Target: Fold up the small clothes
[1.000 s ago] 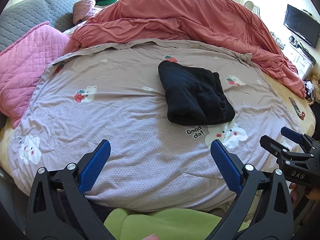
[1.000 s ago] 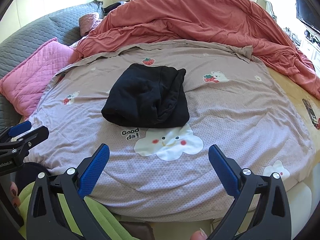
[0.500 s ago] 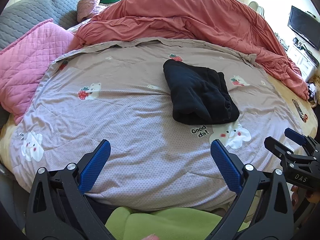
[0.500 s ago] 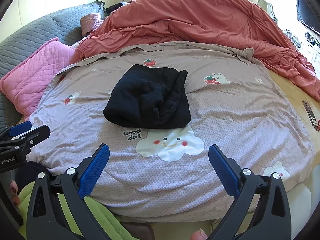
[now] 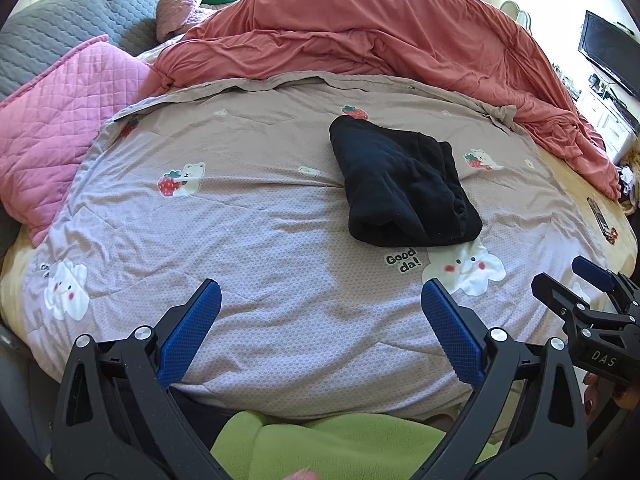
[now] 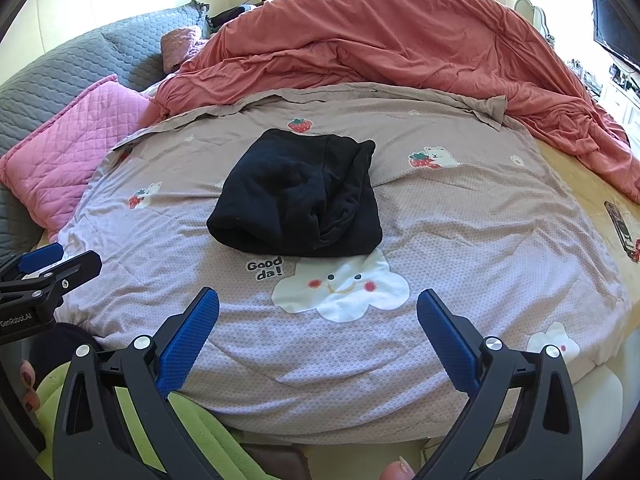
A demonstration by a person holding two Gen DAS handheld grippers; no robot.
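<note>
A black garment (image 5: 404,184) (image 6: 298,196) lies folded into a compact bundle on the lilac cartoon-print quilt (image 5: 240,220) (image 6: 460,220), just beyond the "Good da!" print. My left gripper (image 5: 320,304) hovers open over the quilt's near edge, well short of the bundle and to its left. My right gripper (image 6: 318,308) is open too, with nothing between its fingers, directly in front of the bundle. Each gripper shows at the other view's edge: the right one (image 5: 592,280), the left one (image 6: 60,260).
A rumpled red duvet (image 5: 380,40) is heaped behind the quilt. A pink quilted pillow (image 5: 60,120) and a grey headboard (image 5: 60,28) are at the left. A dark phone-like object (image 6: 620,228) lies on the yellow sheet at right. Green fleece (image 5: 328,448) fills the bottom foreground.
Both views have shifted slightly: the black bundle sits a little higher and further away in frame. The garment itself has not moved and both grippers stay open.
</note>
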